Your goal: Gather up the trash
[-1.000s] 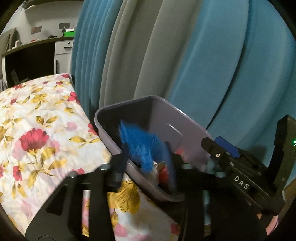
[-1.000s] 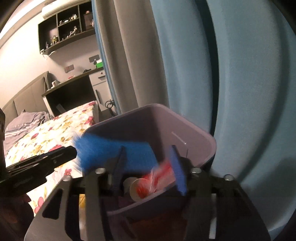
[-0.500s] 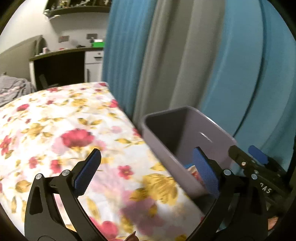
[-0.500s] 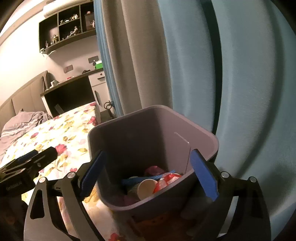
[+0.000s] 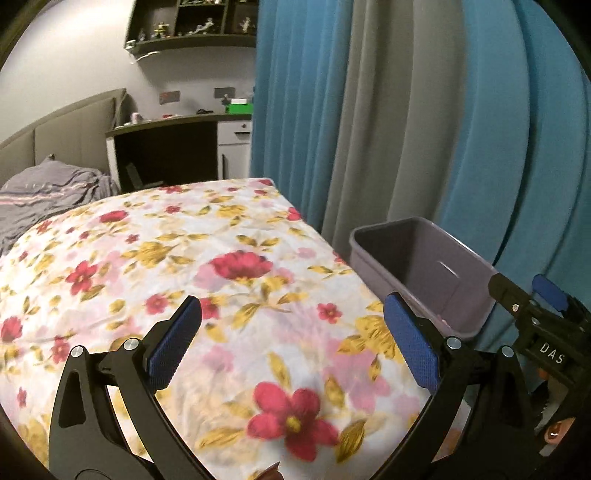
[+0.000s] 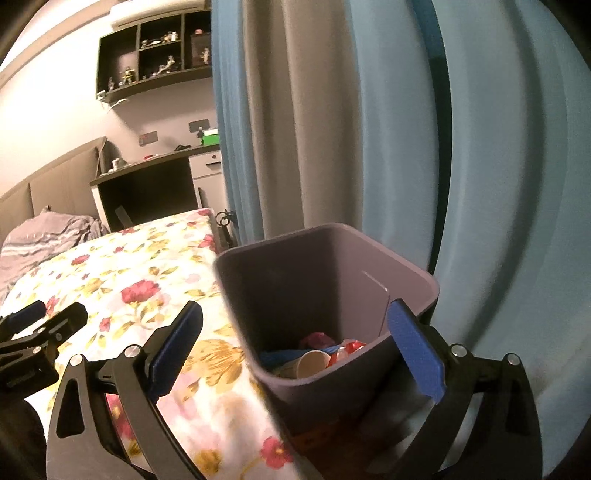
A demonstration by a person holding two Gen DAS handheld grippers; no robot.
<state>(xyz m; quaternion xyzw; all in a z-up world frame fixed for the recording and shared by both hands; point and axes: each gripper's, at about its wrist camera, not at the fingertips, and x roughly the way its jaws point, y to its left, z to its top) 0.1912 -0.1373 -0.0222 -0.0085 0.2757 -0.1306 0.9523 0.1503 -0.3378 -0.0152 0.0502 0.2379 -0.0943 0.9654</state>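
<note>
The white letters "DAS" are showing on the black body of the right tongs [image 5: 532,306], which are poking into the left wrist view at about 4 o'clock. No other writing is readable.

One grey-purple rectangular plastic bin [image 6: 410,280] is standing between the bed's edge and the curtains, just beside the mattress. In the right wrist view its mouth is facing the camera, and trash is lying at its bottom: one pale paper cup [image 6: 312,363] on its side, a crumpled red-and-white wrapper [image 6: 347,349] at its 3 o'clock, a pink scrap [image 6: 317,338] at its 12 o'clock, and blue plastic pieces [image 6: 280,356] at its 9 o'clock. From the left wrist view the same bin [image 5: 421,258] is sitting at 3 o'clock and its contents are mostly hidden by the near wall.

The left tongs [image 5: 291,343] are standing wide over the flower-printed bedspread [image 5: 207,258], with nothing between the two blue pads. The right tongs [image 6: 295,339] are opening, their jaws straddling the near part of the bin without pressing on it; they are gripping nothing. The left tongs are also appearing in that view at 9 o'clock.

Blue and grey curtains [image 5: 369,110] are hanging behind the bin. A dark bench [image 5: 166,122] with a green box [image 5: 239,108] on it is standing at 11 o'clock, beneath a dark wall shelf [image 5: 192,26] of small figurines, too small to count. A crumpled grey blanket [image 5: 44,195] is lying at the bed's far end.
</note>
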